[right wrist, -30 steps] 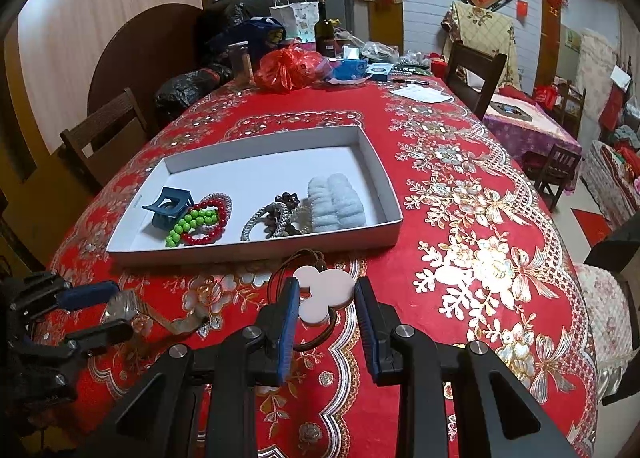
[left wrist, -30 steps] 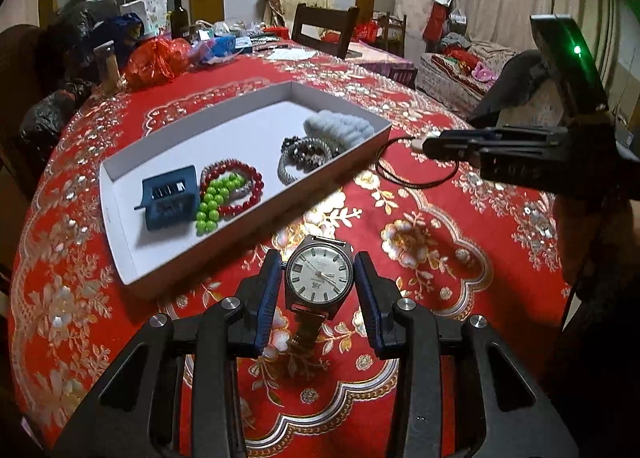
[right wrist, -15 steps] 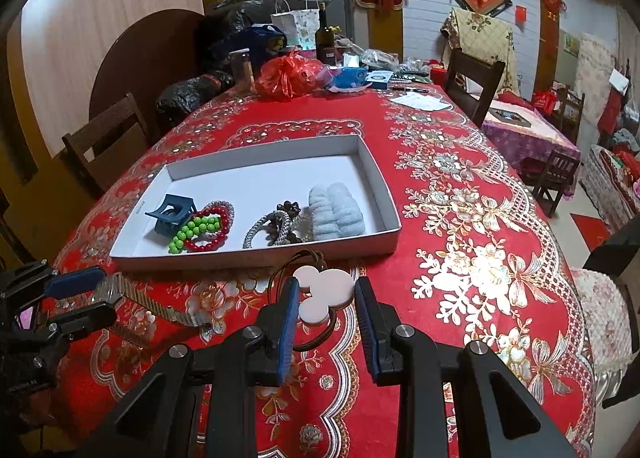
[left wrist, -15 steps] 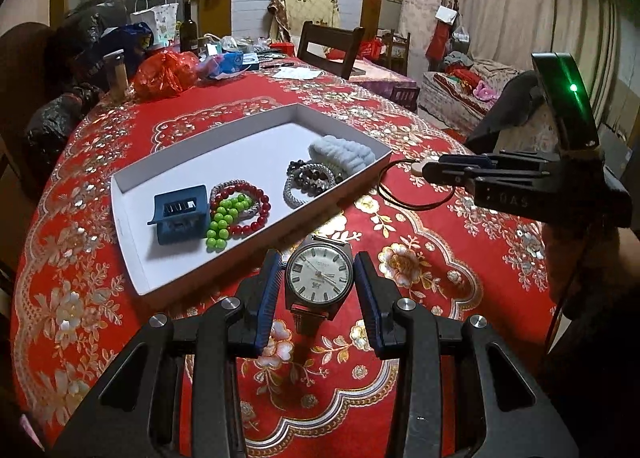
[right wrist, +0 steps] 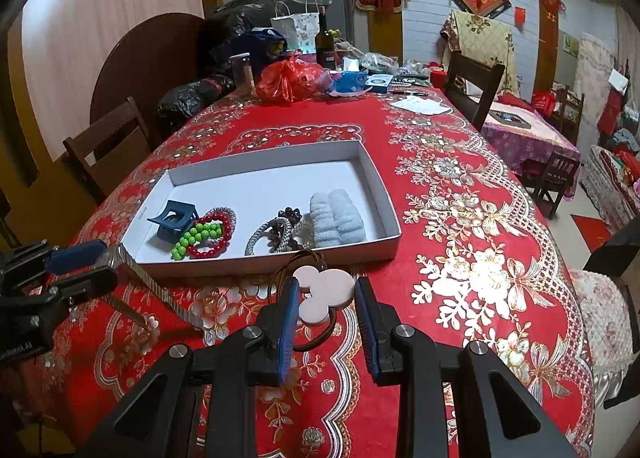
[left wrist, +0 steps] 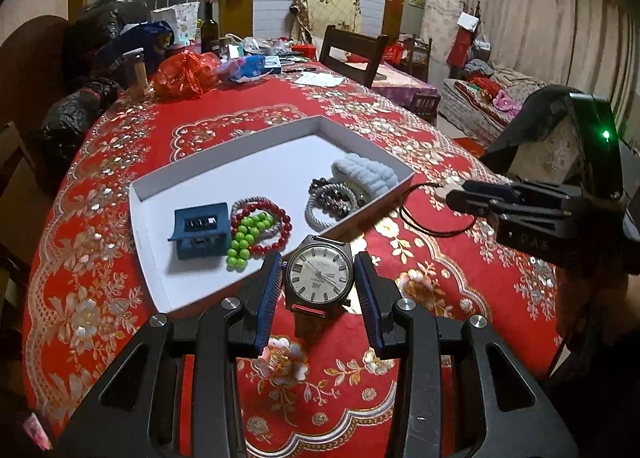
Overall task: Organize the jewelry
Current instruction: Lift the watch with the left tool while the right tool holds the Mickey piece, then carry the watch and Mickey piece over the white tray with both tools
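The watch [left wrist: 319, 278] has risen off the bench [left wrist: 460, 282] toward the white tray [left wrist: 160, 290] at its 12 o'clock, gripped between the left gripper [left wrist: 319, 290] fingers. The right gripper [right wrist: 325, 310] fingers narrowly flank a white pendant [right wrist: 322, 293] at the tray's 6 o'clock; contact is unclear.

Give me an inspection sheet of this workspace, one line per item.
Surface: table under a red floral cloth.
Job's things: white tray holds blue hair clip, bead bracelets, pale scrunchie; wristwatch; mouse-shaped charm on a dark cord.
Clutter: bags, wine bottle, boxes at the far end.
Grippers: left gripper shut on the wristwatch, lifted; right gripper around the mouse-shaped charm, closure unclear.
Cables: nothing seen.
Surroundings: chairs, wall decorations, curtains.
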